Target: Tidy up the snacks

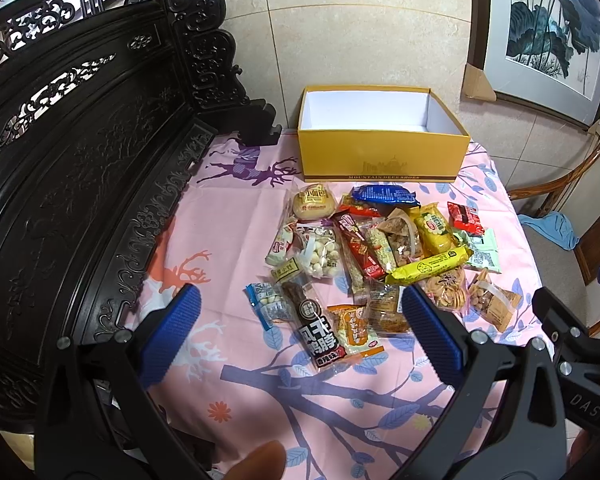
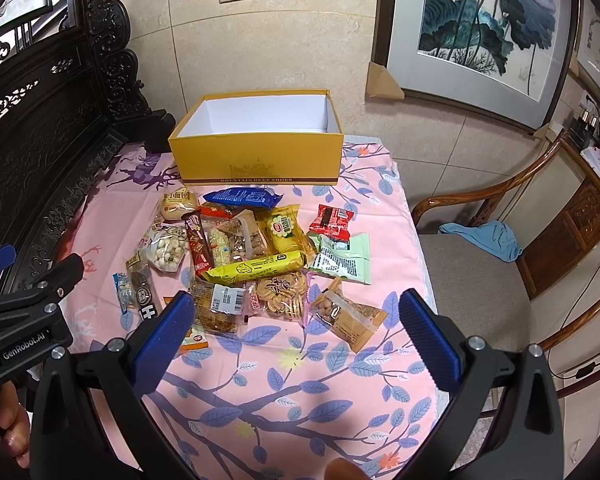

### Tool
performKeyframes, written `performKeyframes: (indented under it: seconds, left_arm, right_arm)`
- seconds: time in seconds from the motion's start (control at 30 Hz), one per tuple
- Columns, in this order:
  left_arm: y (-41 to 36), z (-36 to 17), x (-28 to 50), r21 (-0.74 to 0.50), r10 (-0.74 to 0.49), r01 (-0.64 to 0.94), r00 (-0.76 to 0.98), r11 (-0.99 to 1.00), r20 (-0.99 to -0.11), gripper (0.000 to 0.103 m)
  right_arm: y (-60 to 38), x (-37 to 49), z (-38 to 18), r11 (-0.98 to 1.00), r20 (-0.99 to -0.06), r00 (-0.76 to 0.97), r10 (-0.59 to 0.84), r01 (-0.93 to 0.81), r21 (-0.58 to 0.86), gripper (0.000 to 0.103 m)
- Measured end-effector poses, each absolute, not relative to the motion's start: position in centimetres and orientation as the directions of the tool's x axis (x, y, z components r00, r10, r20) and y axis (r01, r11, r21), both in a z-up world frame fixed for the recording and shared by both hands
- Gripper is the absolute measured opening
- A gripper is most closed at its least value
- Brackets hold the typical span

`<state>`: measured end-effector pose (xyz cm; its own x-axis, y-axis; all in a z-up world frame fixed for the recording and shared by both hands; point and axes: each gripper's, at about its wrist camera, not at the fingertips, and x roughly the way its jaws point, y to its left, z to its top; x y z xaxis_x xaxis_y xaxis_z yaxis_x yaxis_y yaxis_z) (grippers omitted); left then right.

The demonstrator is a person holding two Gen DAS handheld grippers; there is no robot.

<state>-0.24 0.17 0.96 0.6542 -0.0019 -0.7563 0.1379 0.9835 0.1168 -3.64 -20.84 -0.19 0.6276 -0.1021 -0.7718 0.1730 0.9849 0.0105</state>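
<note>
A table covered with a pink tablecloth (image 1: 228, 216) printed with deer and blue leafy branches stands against a tiled wall. On the far left rises a dark carved wooden screen (image 1: 80, 152).

The left gripper (image 1: 300, 332) hovers low over the near edge of the cloth, its blue-padded jaws spread wide with nothing between them.

At the back of the table, touching the wall side, sits an open yellow box (image 1: 384, 156) with a white inside; it holds nothing that can be seen.

Just in front of the box lies a loose pile of snacks (image 1: 380, 248), overlapping one another. On its left are a round bun in clear wrap (image 1: 314, 204) and a bag of small white balls (image 1: 320, 252); nearer the camera, a long black packet (image 1: 318, 336) with white lettering. In the middle a yellow bar wrapper (image 2: 256, 268) lies across the others, with a blue packet (image 2: 242, 198) behind it, beside the box. To the right are a red packet (image 2: 332, 222), a pale green packet (image 2: 342, 258) and a brown bag of nuts (image 2: 348, 314), slightly apart from the heap.

The right gripper (image 2: 296, 328) hangs over the near right of the pile, jaws also wide apart and holding nothing.

Beyond the table's right edge stands a wooden armchair (image 2: 500, 280) with a blue cloth (image 2: 488, 238) on its seat.
</note>
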Motion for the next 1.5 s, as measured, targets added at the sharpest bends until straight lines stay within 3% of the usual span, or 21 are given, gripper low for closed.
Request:
performKeyframes:
  seconds: [1.2,1.5]
  left_arm:
    - [-0.2,0.1,0.2,0.109,-0.009,0.138,0.658,0.984,-0.753,0.101]
    - [0.8,-0.9,0.8,0.055,-0.034,0.122,0.626,0.991,-0.779,0.101]
  right_arm:
    - [-20.8,-3.2,-0.4,0.986,-0.771,0.63,-0.095,0.166,0.013,0.102]
    - [-21.0,-2.8,-1.0,0.988,-0.772,0.632,-0.069,0.151,0.036,0.102]
